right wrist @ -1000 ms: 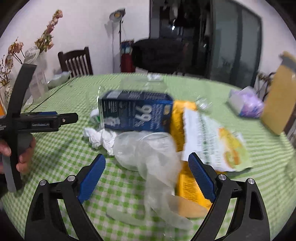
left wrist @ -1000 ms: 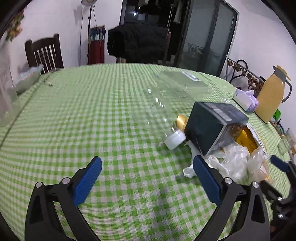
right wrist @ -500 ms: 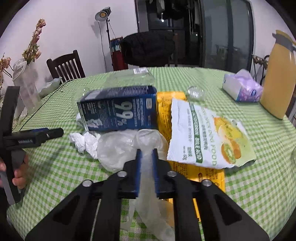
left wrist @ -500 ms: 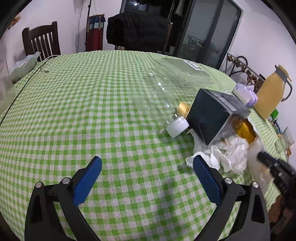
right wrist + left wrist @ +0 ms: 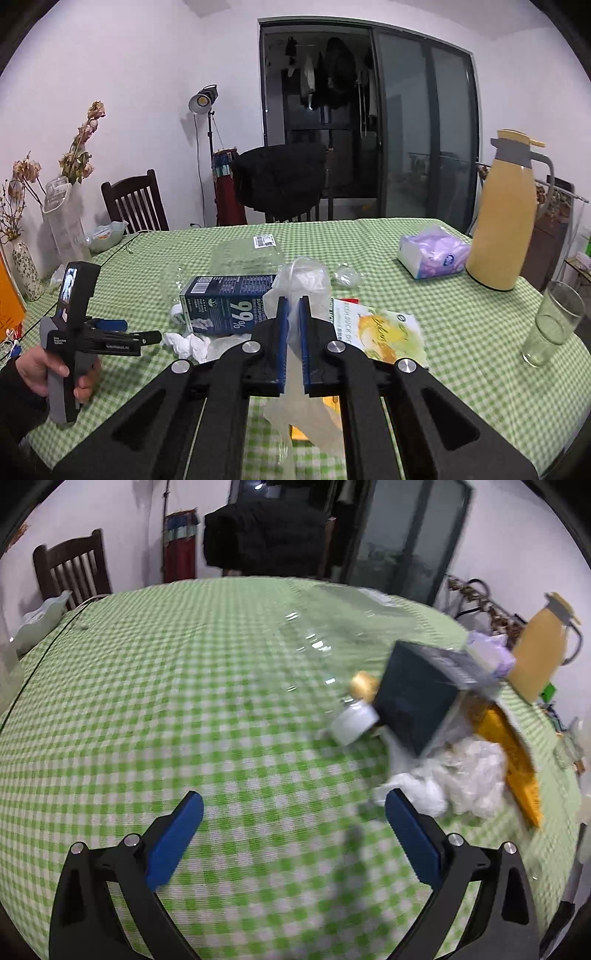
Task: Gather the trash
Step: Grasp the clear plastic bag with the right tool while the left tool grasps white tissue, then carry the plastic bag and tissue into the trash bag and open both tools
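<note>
From my right camera, far off to the left of my right gripper (image 5: 291,306), my left hand (image 5: 44,369) holds the left gripper (image 5: 146,336) level over the green checked tablecloth (image 5: 461,325). In its own view the left gripper (image 5: 293,814) has its blue pads spread wide with nothing between them, only bare cloth ahead. Just ahead and left of my right tool lie a crumpled white tissue (image 5: 186,341) and a dark blue carton (image 5: 225,308) marked 99%, on its side, with a white bottle cap (image 5: 177,315) at its left end. Beyond the carton sits a clear plastic tray (image 5: 247,254) with a label. My right gripper's blue pads are pressed together on a thin clear plastic glove (image 5: 304,280), which bunches up above the tips and hangs loose below the jaws, lifted off the cloth. Just right of the tips lies a snack packet (image 5: 384,332) printed with yellow fruit, a yellow wrapper (image 5: 330,400) showing under it. Farther right and ahead are a purple tissue pack (image 5: 432,254), a yellow thermos jug (image 5: 506,214) and, nearer, a drinking glass (image 5: 554,323)
</note>
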Tool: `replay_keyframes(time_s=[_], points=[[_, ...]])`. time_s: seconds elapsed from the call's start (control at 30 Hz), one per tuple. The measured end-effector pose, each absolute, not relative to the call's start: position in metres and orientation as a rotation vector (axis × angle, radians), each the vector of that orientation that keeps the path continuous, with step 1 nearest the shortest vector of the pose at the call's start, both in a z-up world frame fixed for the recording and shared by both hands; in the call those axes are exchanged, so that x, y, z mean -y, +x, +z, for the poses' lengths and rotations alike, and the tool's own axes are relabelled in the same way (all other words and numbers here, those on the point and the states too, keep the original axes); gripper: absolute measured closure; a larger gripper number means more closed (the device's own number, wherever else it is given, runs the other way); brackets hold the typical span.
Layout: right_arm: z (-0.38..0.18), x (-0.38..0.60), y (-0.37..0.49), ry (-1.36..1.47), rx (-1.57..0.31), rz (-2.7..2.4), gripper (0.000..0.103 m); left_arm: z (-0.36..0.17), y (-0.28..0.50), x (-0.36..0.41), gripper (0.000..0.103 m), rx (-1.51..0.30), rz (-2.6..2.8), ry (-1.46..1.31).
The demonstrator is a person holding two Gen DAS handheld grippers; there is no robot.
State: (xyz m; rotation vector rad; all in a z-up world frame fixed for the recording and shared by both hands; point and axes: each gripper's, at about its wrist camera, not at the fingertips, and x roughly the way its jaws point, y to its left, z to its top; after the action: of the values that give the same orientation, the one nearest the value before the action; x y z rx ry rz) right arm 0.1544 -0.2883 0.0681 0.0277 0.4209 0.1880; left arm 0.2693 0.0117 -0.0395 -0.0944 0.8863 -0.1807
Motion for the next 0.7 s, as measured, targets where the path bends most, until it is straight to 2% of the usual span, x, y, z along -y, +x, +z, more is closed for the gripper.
replay_keyframes(time_s=[0.1, 0.17, 0.3, 0.33, 0.43, 0.7], points=[[0.072, 0.293, 0.145, 0.018, -0.409, 0.183, 0.097, -0.027, 0.259, 0.009, 0.015, -0.888, -0.306, -0.048], [0.071, 0.295, 0.14, 0.006, -0.405, 0.187, 0.097, -0.021, 0.255, 0.025, 0.031, -0.856, -0.329, 0.004], [0.063, 0.3, 0.131, 0.004, -0.403, 0.199, 0.097, -0.035, 0.281, 0.045, 0.046, -0.946, -0.297, 0.03], [0.062, 0.302, 0.129, 0.008, -0.407, 0.197, 0.097, -0.039, 0.287, 0.043, 0.055, -0.973, -0.29, -0.003], [0.06, 0.311, 0.123, 0.024, -0.415, 0.194, 0.097, -0.035, 0.294, 0.042, 0.1, -0.986, -0.316, -0.068], [0.064, 0.328, 0.105, 0.058, -0.404, 0.19, 0.097, 0.034, 0.251, 0.036, 0.102, -0.774, -0.244, -0.028]])
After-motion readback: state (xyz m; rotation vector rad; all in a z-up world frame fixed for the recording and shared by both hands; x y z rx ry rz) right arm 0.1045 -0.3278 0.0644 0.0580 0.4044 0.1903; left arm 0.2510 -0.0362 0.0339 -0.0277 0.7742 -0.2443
